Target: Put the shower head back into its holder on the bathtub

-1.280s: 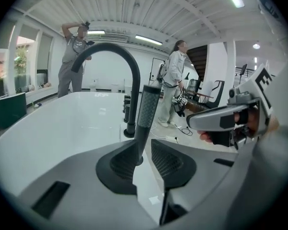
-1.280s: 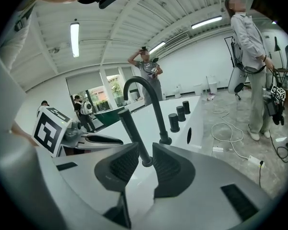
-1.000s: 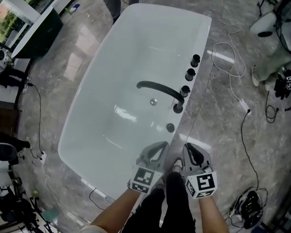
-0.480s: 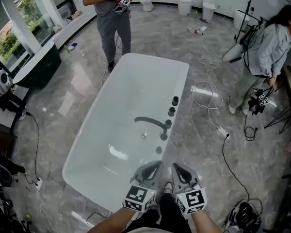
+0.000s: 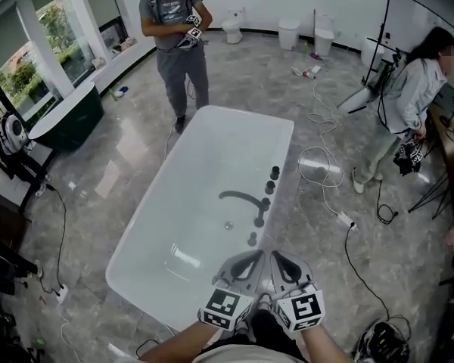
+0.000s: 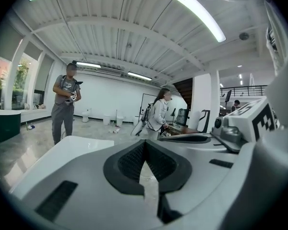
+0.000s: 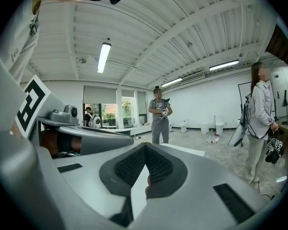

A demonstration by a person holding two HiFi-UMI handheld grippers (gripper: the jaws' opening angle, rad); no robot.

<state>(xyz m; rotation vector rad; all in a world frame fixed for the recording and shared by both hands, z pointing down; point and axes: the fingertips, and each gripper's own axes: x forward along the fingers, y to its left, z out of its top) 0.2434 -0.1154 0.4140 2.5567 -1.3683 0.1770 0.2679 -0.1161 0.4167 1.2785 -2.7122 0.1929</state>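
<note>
Head view: one bathtub (image 5: pixel 200 169), left gripper (image 5: pixel 254 259) and right gripper (image 5: pixel 278 258), both jaws together.

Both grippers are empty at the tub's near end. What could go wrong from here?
1. A white cable trails over the floor beside the bathtub; stepping round that side could snag it.
2. The dark fittings on the rim stand close together and I cannot tell the shower head among them, so the shut left gripper or right gripper could reach for the wrong one.
</note>
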